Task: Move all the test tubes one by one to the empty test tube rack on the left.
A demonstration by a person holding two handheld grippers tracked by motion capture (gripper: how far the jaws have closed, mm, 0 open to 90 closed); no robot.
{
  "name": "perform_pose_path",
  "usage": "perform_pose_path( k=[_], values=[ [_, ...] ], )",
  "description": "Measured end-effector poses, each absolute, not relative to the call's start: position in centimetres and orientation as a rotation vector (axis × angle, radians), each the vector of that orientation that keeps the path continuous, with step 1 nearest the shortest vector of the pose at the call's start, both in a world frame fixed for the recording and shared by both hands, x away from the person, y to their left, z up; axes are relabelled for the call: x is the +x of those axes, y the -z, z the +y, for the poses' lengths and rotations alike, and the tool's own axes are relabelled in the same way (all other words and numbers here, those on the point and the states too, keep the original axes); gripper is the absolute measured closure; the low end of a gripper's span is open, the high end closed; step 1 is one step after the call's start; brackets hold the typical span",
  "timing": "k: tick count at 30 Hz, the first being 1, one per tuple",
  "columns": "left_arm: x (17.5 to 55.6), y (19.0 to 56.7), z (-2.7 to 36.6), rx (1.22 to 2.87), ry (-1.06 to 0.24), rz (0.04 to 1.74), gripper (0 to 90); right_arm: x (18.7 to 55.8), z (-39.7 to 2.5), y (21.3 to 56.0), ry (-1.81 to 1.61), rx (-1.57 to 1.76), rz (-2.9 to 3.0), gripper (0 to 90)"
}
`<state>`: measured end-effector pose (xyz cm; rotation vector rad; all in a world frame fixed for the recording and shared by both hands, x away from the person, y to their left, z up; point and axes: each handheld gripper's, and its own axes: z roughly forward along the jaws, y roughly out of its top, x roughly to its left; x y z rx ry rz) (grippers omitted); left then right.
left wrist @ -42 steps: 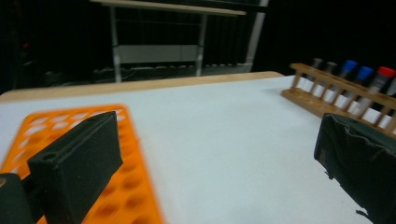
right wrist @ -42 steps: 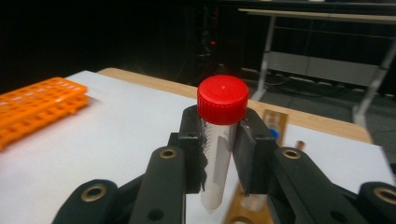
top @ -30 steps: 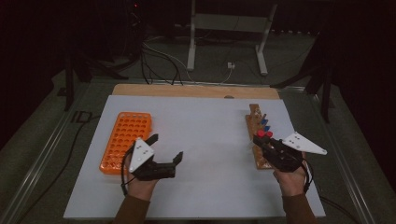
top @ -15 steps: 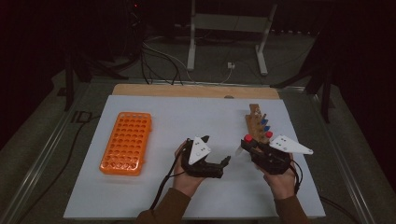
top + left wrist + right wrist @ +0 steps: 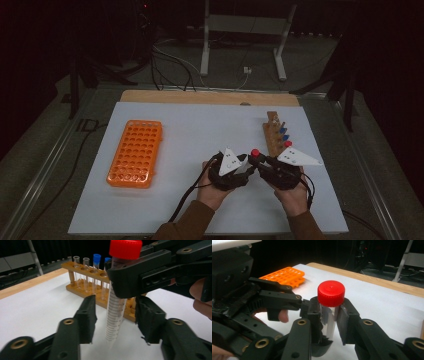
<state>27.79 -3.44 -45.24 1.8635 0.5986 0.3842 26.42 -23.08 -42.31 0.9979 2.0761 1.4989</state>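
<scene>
Gripping one red-capped tube (image 5: 331, 312), the right claw (image 5: 331, 322) stays clamped; the left claw (image 5: 115, 320) gapes around it; two racks, the wooden one (image 5: 274, 140) partly hidden.

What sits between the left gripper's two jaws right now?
The red-capped tube, held by the right gripper, hangs untouched between the open left gripper jaws, seen in the left gripper view.

Orange rack (image 5: 135, 152) (left) — wooden rack (image 5: 274, 136) right, holding tubes.
</scene>
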Motion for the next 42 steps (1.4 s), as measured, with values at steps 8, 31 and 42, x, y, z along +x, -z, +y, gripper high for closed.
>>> perform_pose_path(
  k=[8,31,42],
  values=[
    [27.6,45.2,-3.6,1.887,-0.426,0.573,75.2,26.3,-22.9,42.3,-1.509,0.985,2.086,71.7],
    [30.2,44.1,3.5,1.784,-0.551,0.78,75.4,26.6,-27.3,41.2,-1.495,1.121,1.882,13.3],
    [31.7,43.8,9.8,1.717,-0.641,0.916,75.2,26.4,-27.9,40.9,-1.465,1.161,1.814,0.1]
  ],
)
